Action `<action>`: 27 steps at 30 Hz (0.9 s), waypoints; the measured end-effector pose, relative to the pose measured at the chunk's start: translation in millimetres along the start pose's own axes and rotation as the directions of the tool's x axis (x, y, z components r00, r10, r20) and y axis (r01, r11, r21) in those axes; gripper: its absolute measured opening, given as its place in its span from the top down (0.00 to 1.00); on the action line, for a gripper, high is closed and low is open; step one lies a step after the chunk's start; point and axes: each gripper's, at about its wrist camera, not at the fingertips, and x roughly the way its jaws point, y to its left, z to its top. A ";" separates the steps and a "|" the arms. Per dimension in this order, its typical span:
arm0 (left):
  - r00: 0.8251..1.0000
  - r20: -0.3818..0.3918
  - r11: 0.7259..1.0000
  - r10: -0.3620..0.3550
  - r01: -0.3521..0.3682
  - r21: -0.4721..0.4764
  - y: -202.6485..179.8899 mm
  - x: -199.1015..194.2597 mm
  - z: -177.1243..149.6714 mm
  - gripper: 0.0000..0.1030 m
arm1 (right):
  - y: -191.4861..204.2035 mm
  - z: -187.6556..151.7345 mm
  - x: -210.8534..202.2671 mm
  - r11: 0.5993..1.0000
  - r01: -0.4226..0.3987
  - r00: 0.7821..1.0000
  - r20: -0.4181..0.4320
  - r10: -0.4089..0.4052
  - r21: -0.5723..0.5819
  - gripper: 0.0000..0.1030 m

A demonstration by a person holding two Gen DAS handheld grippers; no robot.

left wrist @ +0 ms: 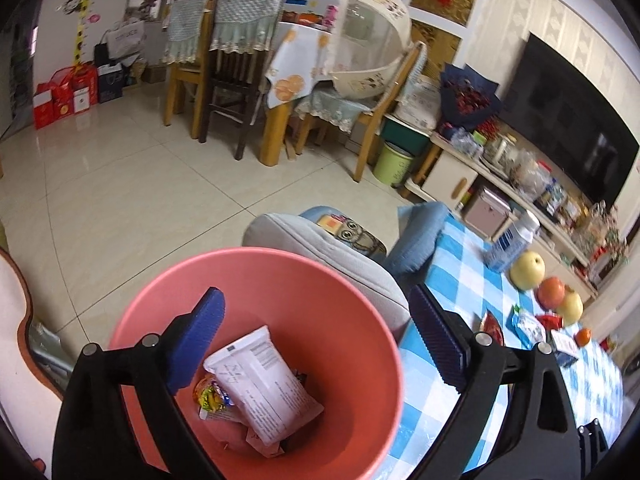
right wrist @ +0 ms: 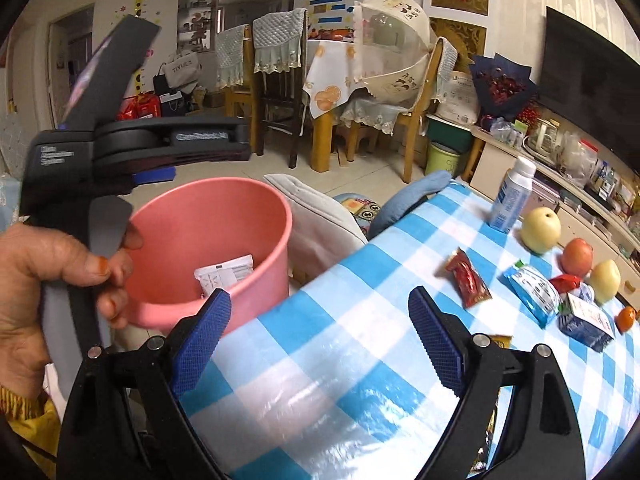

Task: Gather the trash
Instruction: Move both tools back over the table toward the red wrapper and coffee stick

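Observation:
A pink bin stands beside the blue-checked table and holds a white wrapper and a yellow snack packet. My left gripper hangs open and empty over the bin's mouth. In the right wrist view the bin is at the left, and my right gripper is open and empty above the table. On the table lie a red wrapper, a blue-white packet, a red packet and a small carton.
A bottle, pears and an apple stand at the table's far side. A grey cushion and stool sit beyond the bin. Dining chairs, a green bin and a TV cabinet are farther back.

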 end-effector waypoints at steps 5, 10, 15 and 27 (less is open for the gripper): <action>1.000 -0.007 0.997 -0.019 0.019 0.069 -23.7 3.0 -4.7 0.09 | -8.5 -14.0 -11.2 1.000 0.008 1.000 -0.007 -0.008 0.006 0.09; 1.000 -0.015 0.993 -0.027 0.028 0.115 -43.2 5.3 -10.1 0.09 | -18.9 -24.8 -20.0 1.000 0.008 1.000 -0.019 -0.007 0.024 0.09; 0.999 -0.034 0.987 -0.027 0.031 0.155 -59.9 10.9 -17.4 0.09 | -29.1 -32.4 -27.4 0.999 0.013 1.000 -0.019 -0.012 0.038 0.09; 0.997 -0.051 0.956 -0.055 0.067 0.287 -106.9 16.1 -32.5 0.09 | -64.9 -48.5 -46.9 0.993 0.019 1.000 0.004 -0.020 0.118 0.09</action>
